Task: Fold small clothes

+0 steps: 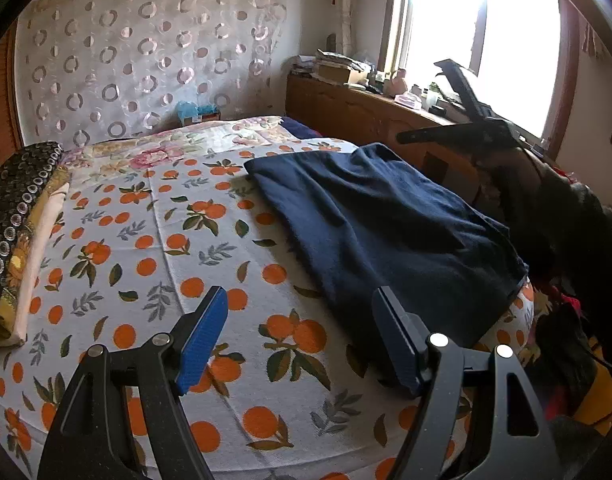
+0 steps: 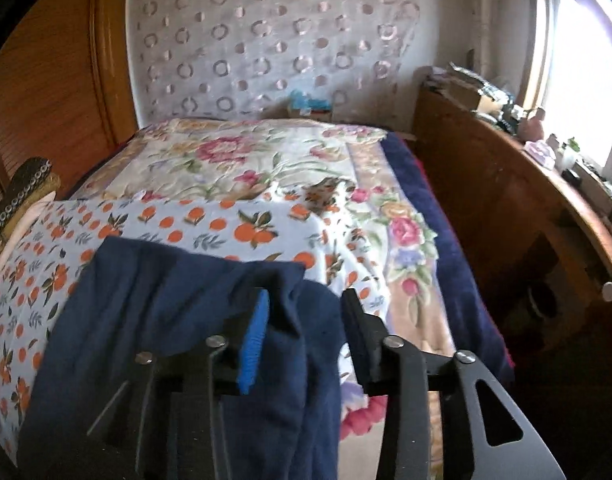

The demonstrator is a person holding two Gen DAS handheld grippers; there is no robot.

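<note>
Navy garment (image 1: 381,220) at bedsheet (image 1: 146,240) edge, both grippers (image 1: 302,340) (image 2: 306,336) parted, gripping nothing.

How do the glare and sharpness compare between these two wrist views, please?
Left wrist view: sharp, but the window is blown out white, silhouetting the right gripper. Right wrist view: softly blurred throughout, including the navy garment; window glare only at the right edge.
</note>
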